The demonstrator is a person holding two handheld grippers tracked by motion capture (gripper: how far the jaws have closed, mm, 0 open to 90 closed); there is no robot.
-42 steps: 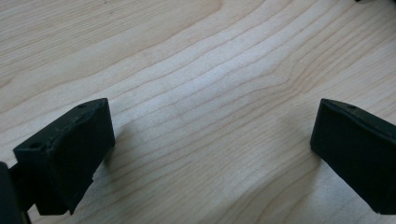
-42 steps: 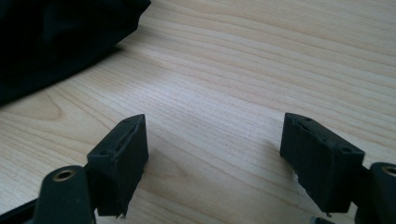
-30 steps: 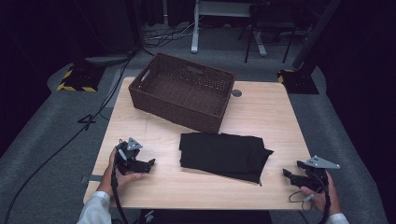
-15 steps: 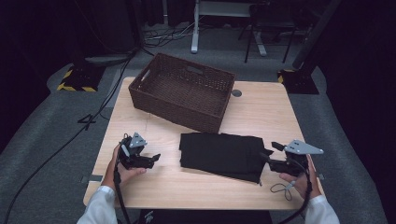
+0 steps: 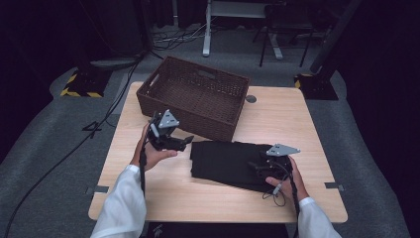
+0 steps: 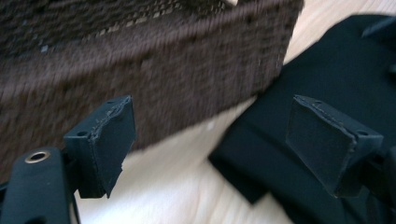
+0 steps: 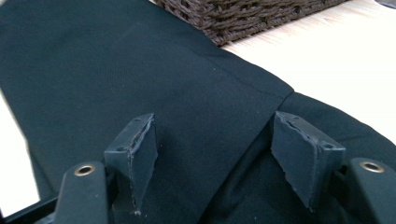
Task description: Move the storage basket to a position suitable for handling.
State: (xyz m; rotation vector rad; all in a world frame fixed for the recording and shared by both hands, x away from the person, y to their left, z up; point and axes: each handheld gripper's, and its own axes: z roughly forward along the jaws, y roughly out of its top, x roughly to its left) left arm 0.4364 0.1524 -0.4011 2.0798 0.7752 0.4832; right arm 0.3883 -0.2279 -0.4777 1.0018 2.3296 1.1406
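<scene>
Folded black cloth point(image 5: 233, 162) lies flat on the tabletop point(image 5: 297, 114), just near of the wicker basket point(image 5: 195, 96), which appears empty, though its interior is dim. Right claw point(image 5: 261, 167) sits low over the cloth's right edge, jaws wide apart, gripping nothing. Left claw point(image 5: 187, 141), equally agape and empty, hovers beside the cloth's left corner. Risk: a pinch catching only the top layer would unfold the stack on lifting.

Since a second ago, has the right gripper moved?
Yes. The right gripper has come in from the light wooden table's right edge, leftward and forward, onto the folded black cloth below the brown wicker basket.
</scene>
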